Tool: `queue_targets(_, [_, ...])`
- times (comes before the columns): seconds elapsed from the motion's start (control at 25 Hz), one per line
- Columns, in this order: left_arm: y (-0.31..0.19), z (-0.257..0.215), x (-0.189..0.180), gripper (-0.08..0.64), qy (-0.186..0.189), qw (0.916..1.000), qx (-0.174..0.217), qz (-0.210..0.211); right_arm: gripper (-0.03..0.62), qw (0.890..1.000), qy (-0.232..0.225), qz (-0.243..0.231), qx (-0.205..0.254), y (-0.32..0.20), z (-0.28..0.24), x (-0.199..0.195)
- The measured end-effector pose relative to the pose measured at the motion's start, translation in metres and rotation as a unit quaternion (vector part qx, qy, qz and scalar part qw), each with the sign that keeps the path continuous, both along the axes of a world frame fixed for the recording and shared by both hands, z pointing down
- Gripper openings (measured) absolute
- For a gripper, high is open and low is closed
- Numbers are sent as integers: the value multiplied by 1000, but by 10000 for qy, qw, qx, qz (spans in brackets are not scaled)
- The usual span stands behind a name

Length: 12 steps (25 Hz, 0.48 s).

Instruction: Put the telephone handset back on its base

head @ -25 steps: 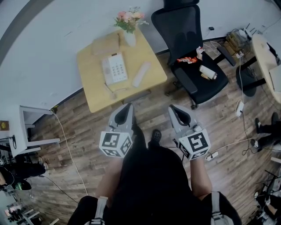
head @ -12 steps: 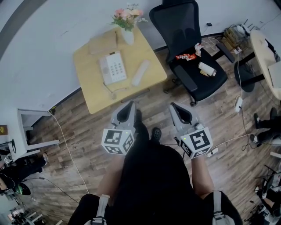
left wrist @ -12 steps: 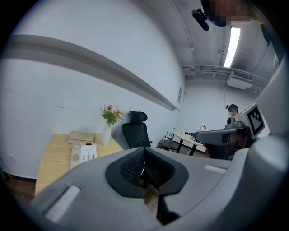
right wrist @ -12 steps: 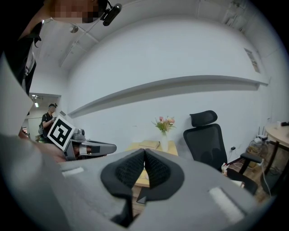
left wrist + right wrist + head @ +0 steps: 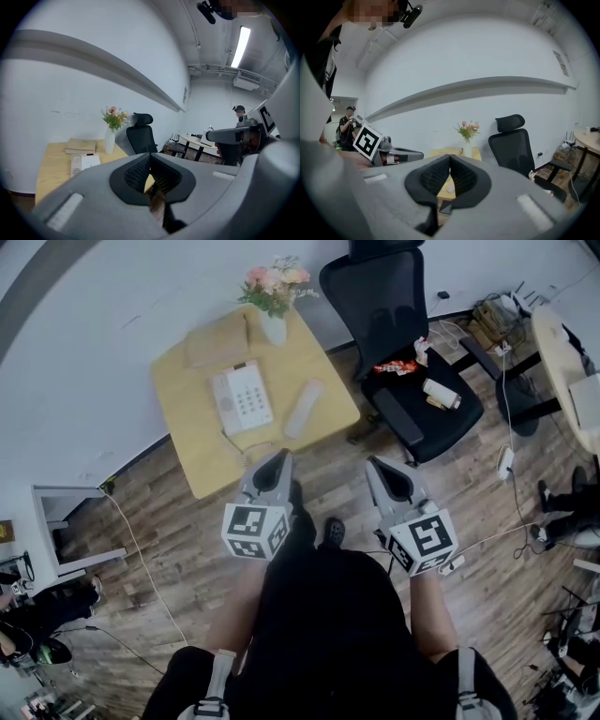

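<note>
The white telephone base (image 5: 242,399) sits on the small yellow table (image 5: 187,442). The white handset (image 5: 304,409) lies off the base, flat on the table to its right, and a cord (image 5: 240,435) trails near the table's front edge. My left gripper (image 5: 278,457) is shut and empty, its tip at the table's front edge. My right gripper (image 5: 377,465) is shut and empty over the floor, right of the table. From the left gripper (image 5: 150,157), the base (image 5: 84,164) shows ahead to the left. From the right gripper (image 5: 450,158), the handset (image 5: 450,188) shows below the tips.
A vase of flowers (image 5: 274,306) and a flat book (image 5: 216,341) stand at the table's back. A black office chair (image 5: 403,362) with small items on its seat is right of the table. Cables and a power strip (image 5: 453,568) lie on the wood floor.
Both grippers have edged a little forward toward the table. Their jaws stay shut, and the phone and handset have not moved.
</note>
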<state>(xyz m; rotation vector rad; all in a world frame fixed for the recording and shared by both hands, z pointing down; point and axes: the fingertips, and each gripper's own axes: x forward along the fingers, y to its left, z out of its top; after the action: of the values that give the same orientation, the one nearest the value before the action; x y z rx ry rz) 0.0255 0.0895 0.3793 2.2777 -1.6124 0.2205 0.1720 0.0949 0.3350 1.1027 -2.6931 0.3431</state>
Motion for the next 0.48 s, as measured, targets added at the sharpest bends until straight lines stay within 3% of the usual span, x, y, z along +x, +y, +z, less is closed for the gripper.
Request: queue_targets(0.48, [-58, 38, -16, 14, -135, 9982, -471, 333, 5, 9995, 103, 163, -267, -46, 19, -26])
